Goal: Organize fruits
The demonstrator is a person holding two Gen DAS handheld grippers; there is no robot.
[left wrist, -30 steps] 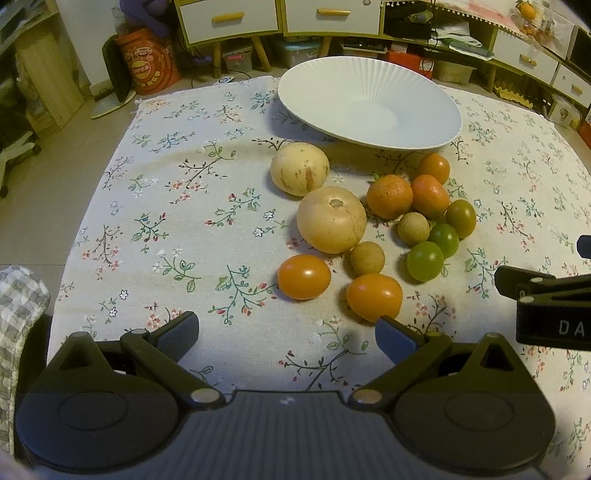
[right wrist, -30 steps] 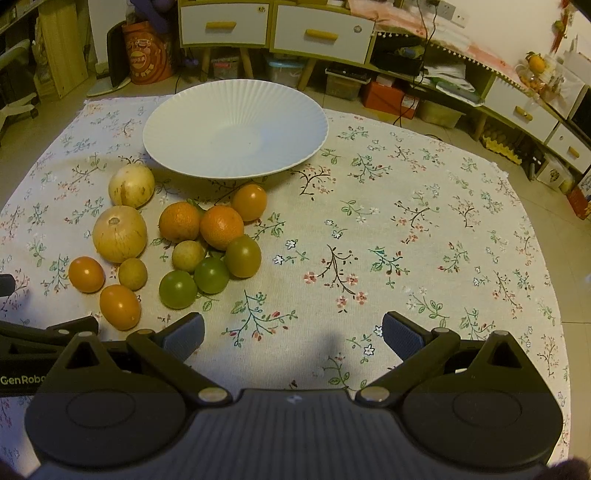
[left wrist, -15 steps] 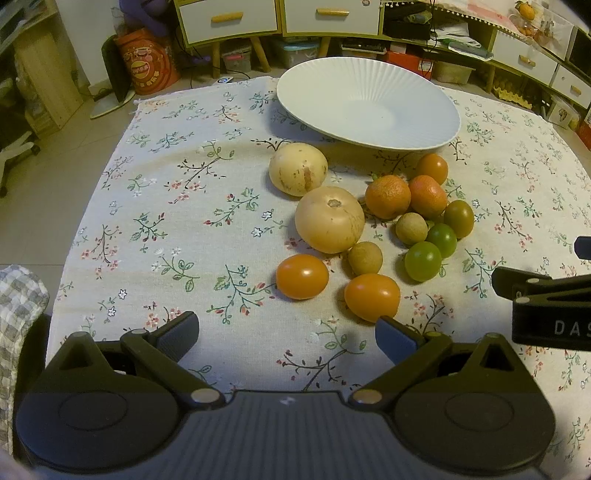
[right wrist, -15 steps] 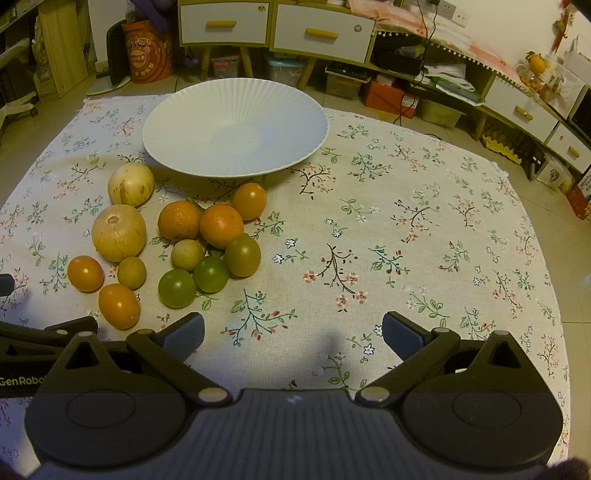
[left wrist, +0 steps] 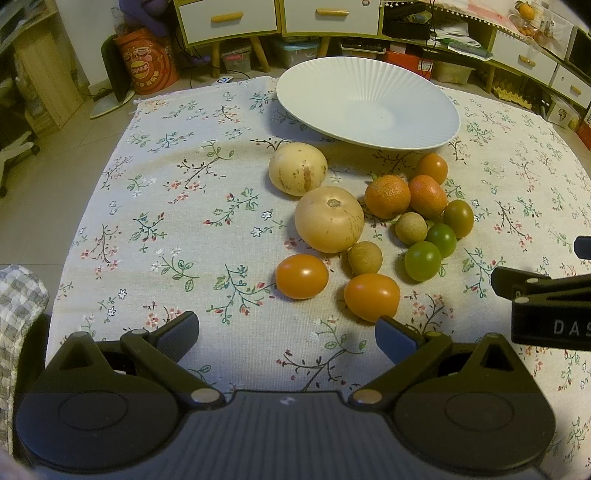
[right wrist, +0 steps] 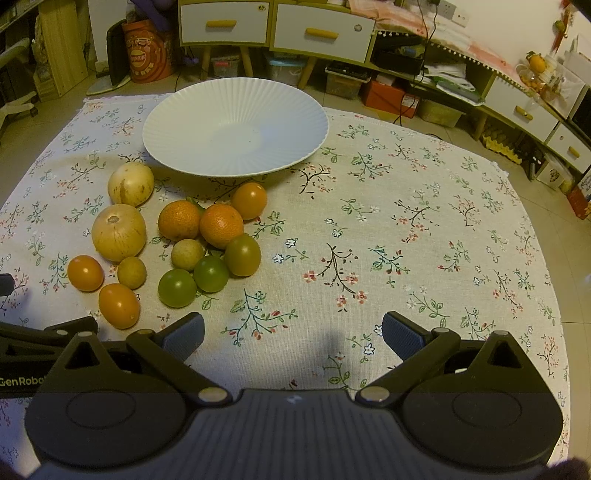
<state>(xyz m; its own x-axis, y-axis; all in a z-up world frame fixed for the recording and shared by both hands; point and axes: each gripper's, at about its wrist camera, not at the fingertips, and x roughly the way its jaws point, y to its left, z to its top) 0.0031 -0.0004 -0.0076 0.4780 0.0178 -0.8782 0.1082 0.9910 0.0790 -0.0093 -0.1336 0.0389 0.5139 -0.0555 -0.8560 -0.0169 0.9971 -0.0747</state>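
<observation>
A white ribbed plate [left wrist: 413, 96] [right wrist: 177, 122] sits empty at the far side of a floral cloth. In front of it lies a cluster of fruit: two pale melons [left wrist: 328, 218] [right wrist: 118, 232], two mandarins [left wrist: 387, 195] [right wrist: 221, 225], orange tomatoes [left wrist: 301, 276] [right wrist: 119, 305], green tomatoes [left wrist: 422, 260] [right wrist: 177, 288] and small tan round fruits [left wrist: 365, 257] [right wrist: 132, 272]. My left gripper [left wrist: 286, 334] hangs open just short of the two nearest orange tomatoes. My right gripper [right wrist: 293, 332] is open over bare cloth to the right of the fruit. Neither holds anything.
The floral cloth [right wrist: 406, 229] stretches wide to the right of the fruit. Behind the table stand drawers [right wrist: 223, 24], storage boxes and an orange tub [left wrist: 147, 66]. A checked cloth [left wrist: 18, 306] shows at the left edge.
The left gripper has crept slightly forward toward the fruit. Both stay open and no fruit has moved.
</observation>
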